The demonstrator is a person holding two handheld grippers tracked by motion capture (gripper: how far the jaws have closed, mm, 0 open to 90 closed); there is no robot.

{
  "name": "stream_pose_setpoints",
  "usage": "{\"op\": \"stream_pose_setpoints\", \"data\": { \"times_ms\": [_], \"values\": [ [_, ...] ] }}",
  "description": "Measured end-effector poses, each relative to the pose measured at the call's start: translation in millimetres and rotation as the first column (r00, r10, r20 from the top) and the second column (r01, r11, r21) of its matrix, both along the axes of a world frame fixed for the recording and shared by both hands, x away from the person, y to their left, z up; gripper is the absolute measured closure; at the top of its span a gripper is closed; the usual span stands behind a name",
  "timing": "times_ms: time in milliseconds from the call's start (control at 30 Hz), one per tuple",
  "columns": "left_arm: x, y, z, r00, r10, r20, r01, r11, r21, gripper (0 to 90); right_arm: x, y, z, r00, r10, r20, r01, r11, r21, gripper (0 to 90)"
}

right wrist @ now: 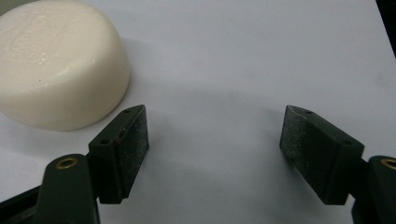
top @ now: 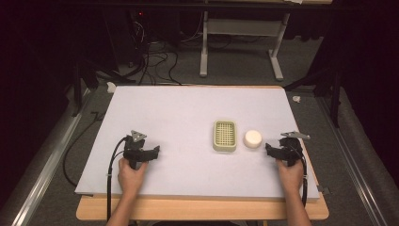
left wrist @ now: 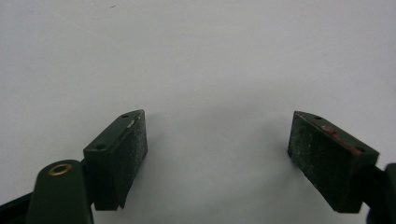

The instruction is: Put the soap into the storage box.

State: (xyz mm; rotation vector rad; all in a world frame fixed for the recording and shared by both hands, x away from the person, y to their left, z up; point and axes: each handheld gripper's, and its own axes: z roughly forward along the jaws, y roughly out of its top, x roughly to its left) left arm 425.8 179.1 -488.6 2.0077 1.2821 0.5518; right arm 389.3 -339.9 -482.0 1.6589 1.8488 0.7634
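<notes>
A round cream-white soap bar (top: 252,138) lies on the white table top (top: 188,113), just right of a pale green slotted soap dish (top: 224,135). My right gripper (top: 272,149) rests on the table close to the soap's right side, jaws open and empty; in the right gripper view the soap bar (right wrist: 56,60) sits ahead and to the left of the open right gripper (right wrist: 215,140). My left gripper (top: 151,153) rests at the front left of the table. In the left gripper view the left gripper (left wrist: 217,144) stands open over bare table.
The white top lies on a wooden board (top: 202,209) whose edge shows at the front. Behind the table are cables (top: 155,56) on the floor and a grey frame leg (top: 203,42). A small white item (top: 111,87) sits at the back left corner.
</notes>
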Motion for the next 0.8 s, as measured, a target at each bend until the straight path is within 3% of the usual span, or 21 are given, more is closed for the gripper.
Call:
{"op": "stream_pose_setpoints", "data": {
  "times_ms": [800],
  "values": [
    [0.1, 0.1, -0.1, 1.0000, 0.001, 0.001, -0.001, 1.0000, 0.000, 20.2, 0.8, -0.2, 0.8, 0.9999, 0.002, -0.011, -0.002, 1.0000, 0.003, 24.0]
  ]
}}
